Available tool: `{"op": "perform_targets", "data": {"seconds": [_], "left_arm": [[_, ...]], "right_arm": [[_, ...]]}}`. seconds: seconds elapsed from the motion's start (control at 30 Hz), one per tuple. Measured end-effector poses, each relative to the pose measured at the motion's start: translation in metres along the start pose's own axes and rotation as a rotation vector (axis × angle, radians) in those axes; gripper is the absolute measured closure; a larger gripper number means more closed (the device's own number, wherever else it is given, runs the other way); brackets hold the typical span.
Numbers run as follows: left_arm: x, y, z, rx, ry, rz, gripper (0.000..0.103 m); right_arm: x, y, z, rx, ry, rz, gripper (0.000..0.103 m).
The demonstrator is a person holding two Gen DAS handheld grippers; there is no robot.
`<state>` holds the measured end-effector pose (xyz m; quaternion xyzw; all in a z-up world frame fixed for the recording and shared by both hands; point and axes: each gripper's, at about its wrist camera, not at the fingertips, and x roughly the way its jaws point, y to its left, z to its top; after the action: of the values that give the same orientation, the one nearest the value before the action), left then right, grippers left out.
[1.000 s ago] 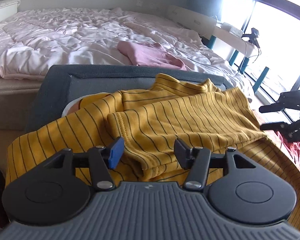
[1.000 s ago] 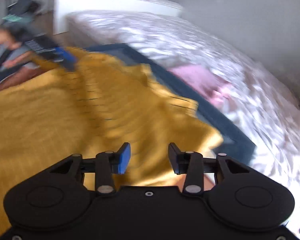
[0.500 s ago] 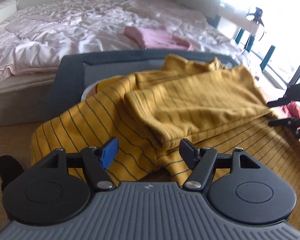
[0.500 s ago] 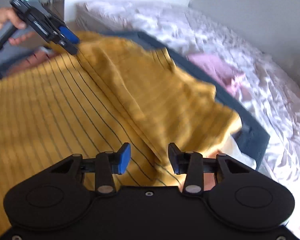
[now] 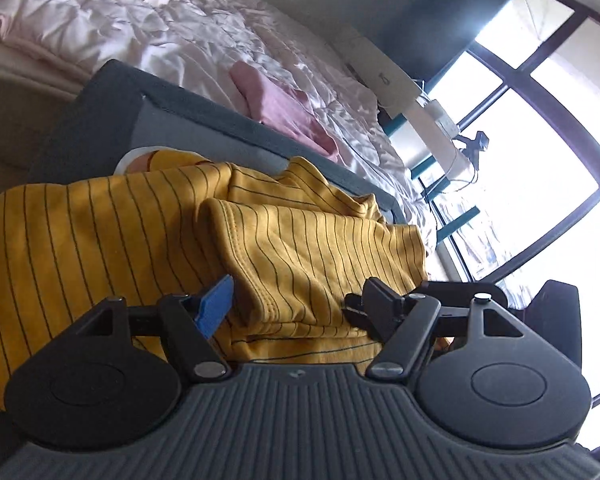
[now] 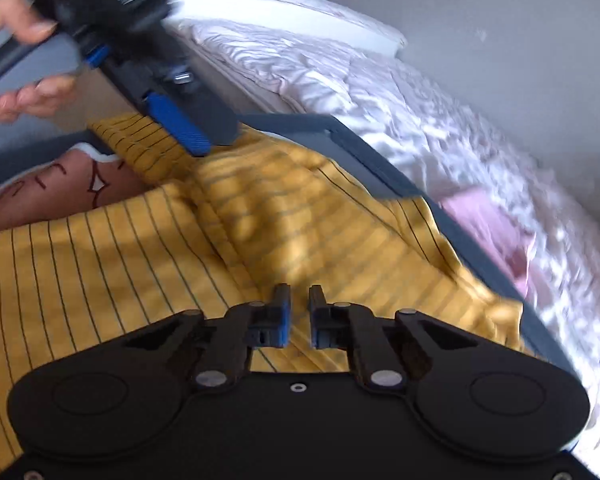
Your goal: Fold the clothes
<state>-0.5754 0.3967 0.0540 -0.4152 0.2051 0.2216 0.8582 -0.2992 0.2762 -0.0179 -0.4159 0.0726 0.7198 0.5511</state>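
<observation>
Left wrist view shows the left gripper (image 5: 296, 300) with jaws wide apart around a folded edge of the yellow striped shirt (image 5: 100, 248), which fills the frame's centre and left. Right wrist view has a hand (image 6: 24, 68) at upper left, and the right gripper (image 6: 299, 304) at lower centre, jaws nearly together over the fabric; whether they pinch it I cannot tell.
</observation>
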Motion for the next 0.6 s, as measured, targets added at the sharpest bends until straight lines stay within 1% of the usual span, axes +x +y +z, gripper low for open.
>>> {"op": "perform_targets", "data": {"seconds": [0.07, 0.2, 0.3, 0.33, 0.43, 0.53, 0.6], "left_arm": [[-0.001, 0.000, 0.000, -0.005, -0.004, -0.004, 0.027], [0.001, -0.003, 0.000, 0.009, -0.003, -0.008, 0.027], [-0.001, -0.002, 0.000, 0.003, -0.011, -0.001, 0.027], [-0.004, 0.000, 0.001, -0.008, -0.024, 0.001, 0.027], [-0.015, 0.011, 0.005, -0.063, -0.071, -0.001, 0.027], [-0.024, 0.026, 0.007, -0.164, -0.095, -0.048, 0.027], [-0.030, 0.033, 0.007, -0.207, -0.105, -0.070, 0.027]], "right_arm": [[0.000, 0.009, 0.003, -0.023, -0.025, 0.005, 0.091], [0.012, 0.021, 0.014, -0.048, -0.038, -0.002, 0.091], [0.018, 0.028, 0.022, -0.036, -0.059, 0.029, 0.090], [0.021, 0.032, 0.025, -0.044, -0.058, 0.027, 0.090], [0.029, 0.041, 0.031, -0.078, -0.061, -0.003, 0.091], [0.030, 0.045, 0.036, -0.088, -0.073, -0.031, 0.090], [0.021, 0.044, 0.039, -0.074, -0.101, -0.025, 0.082]]}}
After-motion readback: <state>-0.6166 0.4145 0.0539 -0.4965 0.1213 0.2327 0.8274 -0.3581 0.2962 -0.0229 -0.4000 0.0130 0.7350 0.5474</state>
